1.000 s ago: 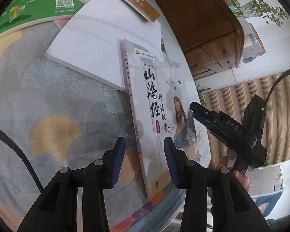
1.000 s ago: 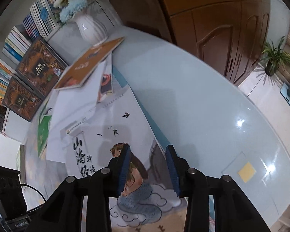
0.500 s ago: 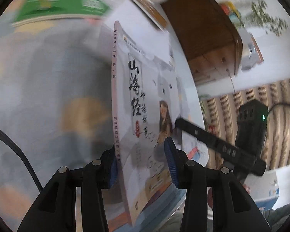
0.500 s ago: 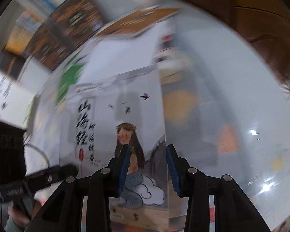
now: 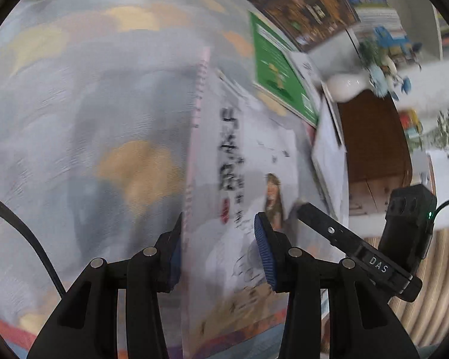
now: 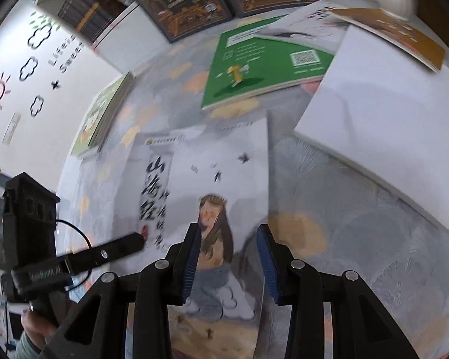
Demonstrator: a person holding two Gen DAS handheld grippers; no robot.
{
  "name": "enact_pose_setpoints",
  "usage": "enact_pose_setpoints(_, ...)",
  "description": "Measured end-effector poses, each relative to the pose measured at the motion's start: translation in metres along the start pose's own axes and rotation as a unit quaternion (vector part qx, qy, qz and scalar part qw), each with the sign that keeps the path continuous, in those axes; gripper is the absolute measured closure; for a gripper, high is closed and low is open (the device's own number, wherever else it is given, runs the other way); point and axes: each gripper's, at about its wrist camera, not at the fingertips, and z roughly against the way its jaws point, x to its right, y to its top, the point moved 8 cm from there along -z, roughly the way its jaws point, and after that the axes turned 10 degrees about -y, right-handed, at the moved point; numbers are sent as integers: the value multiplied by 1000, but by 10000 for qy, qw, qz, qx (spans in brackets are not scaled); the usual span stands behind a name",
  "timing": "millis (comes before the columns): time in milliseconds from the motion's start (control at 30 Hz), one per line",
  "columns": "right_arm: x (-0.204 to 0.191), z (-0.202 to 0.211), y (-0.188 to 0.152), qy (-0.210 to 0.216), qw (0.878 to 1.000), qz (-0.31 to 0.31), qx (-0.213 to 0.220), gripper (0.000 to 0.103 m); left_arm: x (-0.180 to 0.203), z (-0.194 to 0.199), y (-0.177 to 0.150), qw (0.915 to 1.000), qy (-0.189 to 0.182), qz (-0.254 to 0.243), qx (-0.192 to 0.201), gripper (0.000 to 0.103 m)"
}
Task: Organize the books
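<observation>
The patterned tabletop (image 6: 359,239) is strewn with books, and the step in hand is judged to be the carrying of one illustrated storybook (image 6: 212,185) toward the upright books along the wall beyond the green book (image 6: 254,68). The storybook is held off the tabletop, nearer than the green book, by both claws: the left claw (image 5: 218,251) is closed partway on its spine edge, the right claw (image 6: 229,257) closed partway on its lower edge. Next, a coordinated swing and upright placement are called for. Against a second earlier, the storybook no longer lies flat and has been turned toward the wall.
</observation>
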Motion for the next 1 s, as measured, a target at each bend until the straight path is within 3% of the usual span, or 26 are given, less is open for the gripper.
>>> enact_pose_setpoints(233, 6, 1, -43, -141, 9994, 234, -189, 66, -11, 17, -30, 9999, -50, 123, -48, 62)
enact_pose_setpoints(400, -4, -4, -51, -346, 9978, 553, -137, 66, -5, 17, -39, 10000, -47, -15, 64, 61)
enact_pose_setpoints(433, -3, -3, -51, -354, 9976, 577, -128, 66, -3, 18, -41, 9999, -166, -2, 36, 61)
enact_pose_setpoints(533, 0, -3, -52, -278, 9980, 555, -120, 66, 17, 23, -43, 9938, -1083, 187, 174, 61)
enact_pose_setpoints(600, 3, -1, -53, -211, 9985, 480, -123, 66, 29, 26, -43, 9910, -1287, 166, 322, 62)
enact_pose_setpoints(667, 4, 0, -53, -163, 9989, 422, -126, 66, 32, 26, -44, 9916, -1200, 167, 448, 72)
enact_pose_setpoints(767, 5, 2, -54, -118, 9991, 377, -145, 66, 21, 18, -47, 9967, -656, 119, 458, 91)
enact_pose_setpoints(833, 5, 3, -53, -66, 9993, 313, -192, 66, 15, 12, -50, 9975, -529, 235, 395, 92)
enact_pose_setpoints(933, 12, 6, -53, 124, 9989, 47, -447, 66, 17, 12, -49, 9943, -845, 474, 444, 92)
enact_pose_setpoints(1000, 23, 9, -54, 426, 9958, -398, -709, 64, 25, 16, -44, 9867, -1362, 733, 509, 92)
